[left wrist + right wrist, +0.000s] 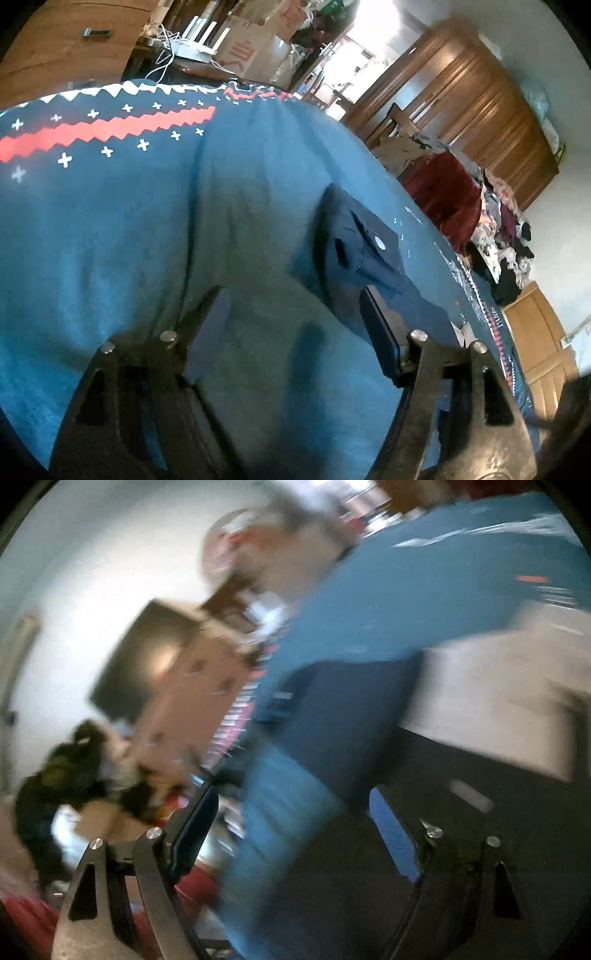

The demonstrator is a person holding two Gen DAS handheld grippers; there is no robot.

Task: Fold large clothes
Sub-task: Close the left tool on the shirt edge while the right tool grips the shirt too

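Right now both tongs gape wide: the left gripper (295, 325) over the blue sweater (122, 221), the right gripper (295, 823) straddling its hanging edge, blurred.

The only lettering to be made out is a large red printed character on the side of a cardboard box (245, 55) in the left wrist view, too distorted to read, while the right wrist view is too blurred for any text.
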